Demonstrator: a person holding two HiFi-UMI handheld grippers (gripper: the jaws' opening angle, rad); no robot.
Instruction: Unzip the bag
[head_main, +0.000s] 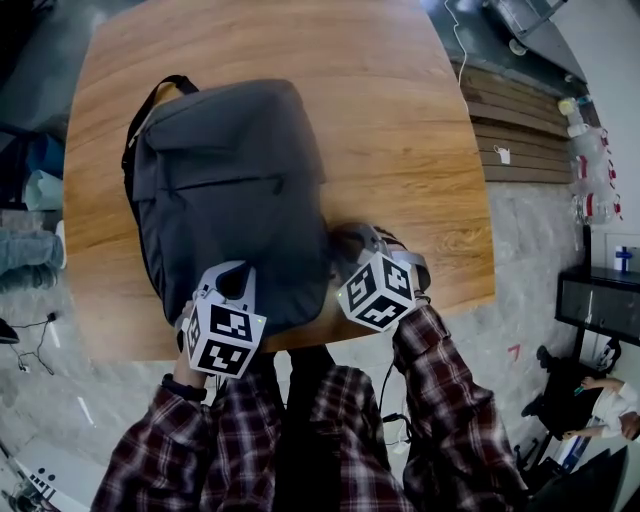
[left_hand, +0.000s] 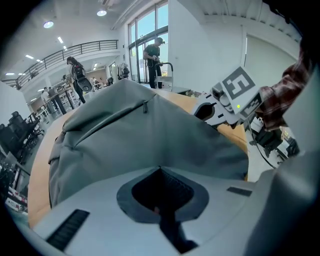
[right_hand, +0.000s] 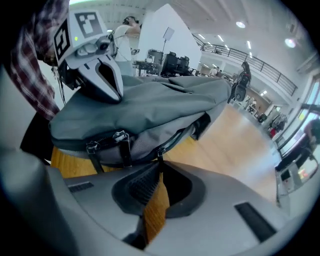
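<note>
Left gripper (left_hand: 160, 169) clamps the bag (left_hand: 150, 135), right gripper (right_hand: 159, 165) nips a zip pull (right_hand: 160, 153); best to drag steadily along the track.

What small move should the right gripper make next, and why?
Probably draw the right gripper gently along the zipper line. Its jaws look closed on the small zipper pull at the side of the bag, which looks zipped there. The left gripper seems to pinch the bag's fabric, which should steady it.
</note>
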